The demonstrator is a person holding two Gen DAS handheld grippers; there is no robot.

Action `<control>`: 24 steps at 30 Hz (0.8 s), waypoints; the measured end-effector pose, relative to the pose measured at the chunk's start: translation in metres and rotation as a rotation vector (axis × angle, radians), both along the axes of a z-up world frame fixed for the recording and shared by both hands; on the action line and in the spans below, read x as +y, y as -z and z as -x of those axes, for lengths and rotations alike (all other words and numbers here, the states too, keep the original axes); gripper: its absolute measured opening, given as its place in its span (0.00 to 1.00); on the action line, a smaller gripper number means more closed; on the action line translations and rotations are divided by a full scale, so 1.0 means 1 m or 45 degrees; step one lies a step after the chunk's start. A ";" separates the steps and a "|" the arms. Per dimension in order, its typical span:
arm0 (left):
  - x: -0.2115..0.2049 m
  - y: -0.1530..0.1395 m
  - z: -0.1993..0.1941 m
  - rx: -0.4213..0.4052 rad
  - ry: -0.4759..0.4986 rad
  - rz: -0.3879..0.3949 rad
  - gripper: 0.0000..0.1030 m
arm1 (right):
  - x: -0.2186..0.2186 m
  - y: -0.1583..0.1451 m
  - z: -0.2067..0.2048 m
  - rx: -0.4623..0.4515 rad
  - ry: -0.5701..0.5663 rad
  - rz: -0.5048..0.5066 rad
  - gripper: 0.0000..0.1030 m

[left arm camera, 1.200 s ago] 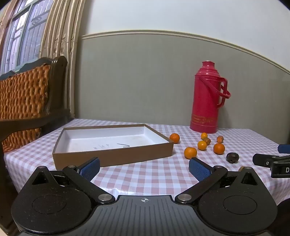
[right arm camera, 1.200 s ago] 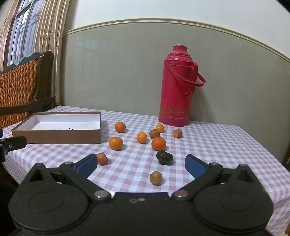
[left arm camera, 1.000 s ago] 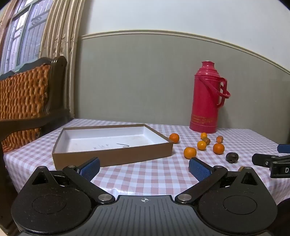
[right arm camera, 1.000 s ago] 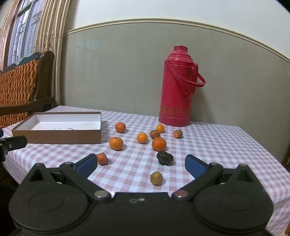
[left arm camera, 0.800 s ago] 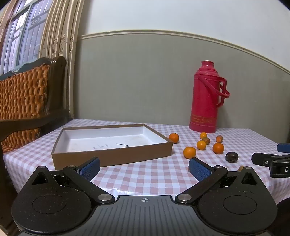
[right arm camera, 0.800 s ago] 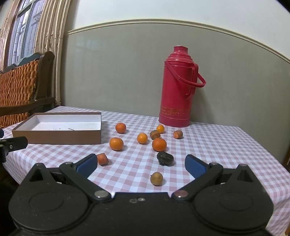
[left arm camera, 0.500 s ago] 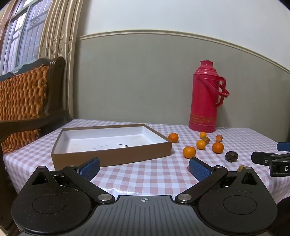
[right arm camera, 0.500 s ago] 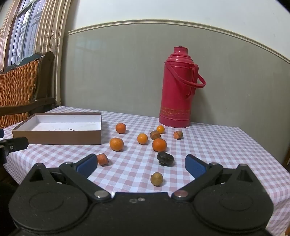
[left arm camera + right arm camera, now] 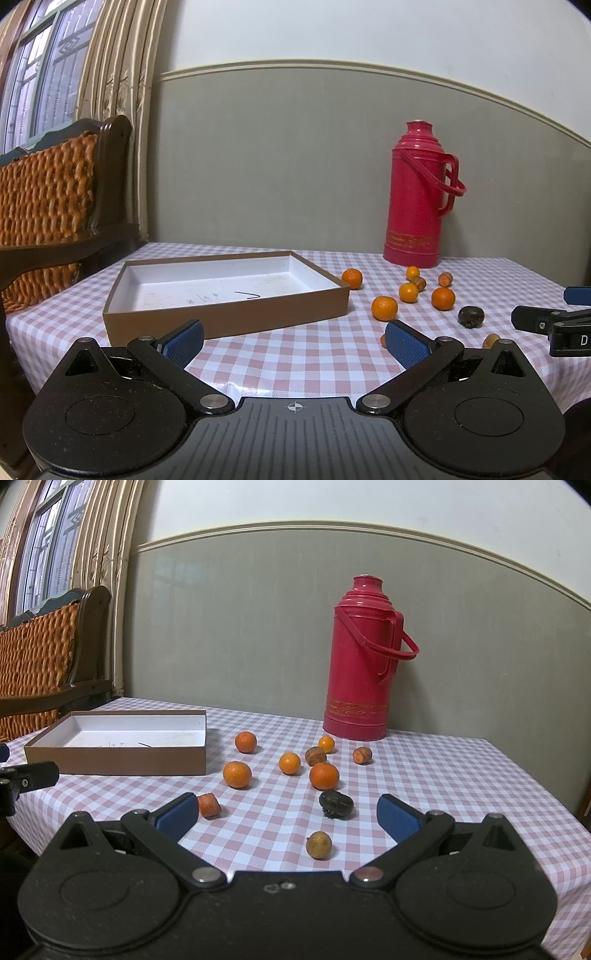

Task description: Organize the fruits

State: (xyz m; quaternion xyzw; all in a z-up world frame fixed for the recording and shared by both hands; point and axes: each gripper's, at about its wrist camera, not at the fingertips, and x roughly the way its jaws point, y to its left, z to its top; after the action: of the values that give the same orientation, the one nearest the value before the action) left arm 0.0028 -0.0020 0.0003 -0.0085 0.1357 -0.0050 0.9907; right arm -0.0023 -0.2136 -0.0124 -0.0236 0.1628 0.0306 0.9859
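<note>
Both the left gripper point(image 9: 293, 341) and right gripper point(image 9: 286, 814) gape wide, holding nothing, above the checked table point(image 9: 424, 775). Five oranges point(image 9: 237, 774) and five smaller, darker fruits point(image 9: 336, 804) lie scattered right of one empty brown box point(image 9: 122, 762). One red flask point(image 9: 364, 674) stands far behind.

Only one readable character shows: a white capital "D" on the black body of the right gripper point(image 9: 570, 334), at three o'clock in the left wrist view. Faint handwriting and a dark stroke mark the white floor of the shallow brown cardboard box point(image 9: 225, 291), illegible.
</note>
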 end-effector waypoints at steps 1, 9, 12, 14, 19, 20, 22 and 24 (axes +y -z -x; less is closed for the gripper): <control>0.000 0.000 0.000 -0.001 -0.001 0.000 1.00 | 0.000 0.000 0.000 0.000 0.000 0.000 0.94; 0.000 0.001 -0.001 -0.001 0.000 -0.003 1.00 | -0.001 0.000 0.000 -0.002 0.000 0.001 0.94; -0.001 0.001 -0.001 0.000 0.001 -0.002 1.00 | -0.001 0.000 -0.001 -0.002 0.000 0.001 0.94; -0.001 0.001 -0.002 0.001 0.004 -0.004 1.00 | -0.001 0.000 0.000 -0.003 0.000 0.003 0.94; -0.001 0.001 -0.002 -0.002 0.003 -0.007 1.00 | 0.000 0.000 0.000 -0.004 0.000 0.003 0.94; -0.001 0.001 -0.002 -0.002 0.004 -0.006 1.00 | 0.000 0.000 0.000 -0.004 0.000 0.003 0.94; -0.001 0.001 -0.002 -0.002 0.004 -0.006 1.00 | 0.000 0.000 0.000 -0.003 0.000 0.005 0.94; -0.001 0.001 -0.003 -0.001 0.005 -0.007 1.00 | 0.000 0.000 0.000 -0.003 0.000 0.006 0.94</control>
State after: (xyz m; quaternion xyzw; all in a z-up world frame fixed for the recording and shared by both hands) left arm 0.0053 -0.0034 -0.0009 -0.0056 0.1351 -0.0067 0.9908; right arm -0.0019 -0.2140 -0.0121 -0.0261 0.1618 0.0301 0.9860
